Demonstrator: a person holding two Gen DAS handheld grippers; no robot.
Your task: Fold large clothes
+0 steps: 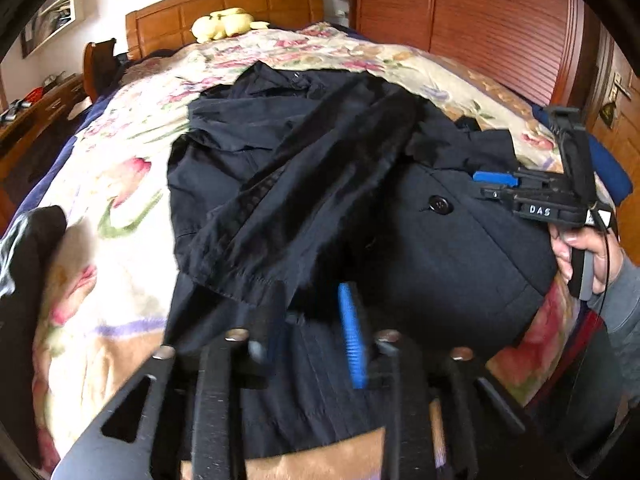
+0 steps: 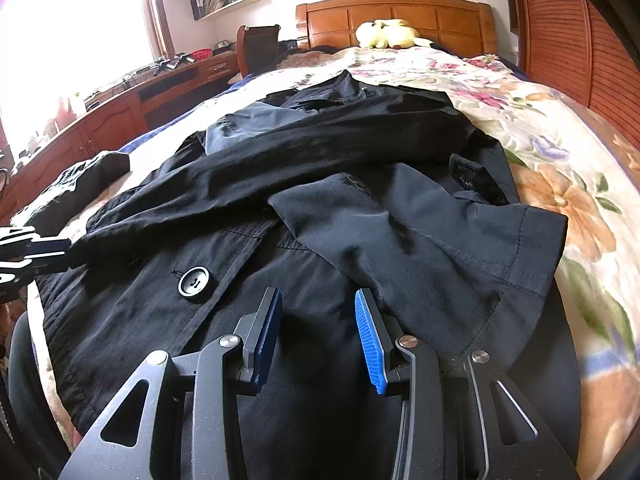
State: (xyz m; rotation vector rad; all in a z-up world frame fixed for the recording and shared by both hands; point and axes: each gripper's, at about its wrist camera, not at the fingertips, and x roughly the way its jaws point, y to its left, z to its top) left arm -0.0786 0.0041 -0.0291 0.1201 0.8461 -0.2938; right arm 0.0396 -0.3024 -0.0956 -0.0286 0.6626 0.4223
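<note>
Left wrist view: a dark navy coat (image 1: 304, 184) lies spread across a floral blanket (image 1: 120, 184) on a bed, filling the middle of the picture, collar toward twelve o'clock near the wooden headboard (image 1: 224, 8). One sleeve (image 1: 288, 216) is folded diagonally over the coat's front, its cuff pointing to seven o'clock. The left gripper (image 1: 316, 344) is blurred at six o'clock, its blue-padded jaws parted just above the coat's lower part, with nothing seen clamped between them. At three o'clock the right gripper (image 1: 486, 186) lies low over the coat near a black button (image 1: 440, 204), held by a hand (image 1: 580, 248); from this side its jaw gap cannot be judged. A yellow plush toy (image 1: 224, 24) sits by the headboard. Right wrist view: the coat (image 2: 320, 184) again fills the centre, with the other sleeve's cuff (image 2: 480, 240) at three o'clock. The right gripper (image 2: 316, 332) at six o'clock has its jaws apart over the cloth, gripping nothing. The button (image 2: 194, 282) lies at eight o'clock, and the left gripper (image 2: 32, 252) shows at nine o'clock.
</note>
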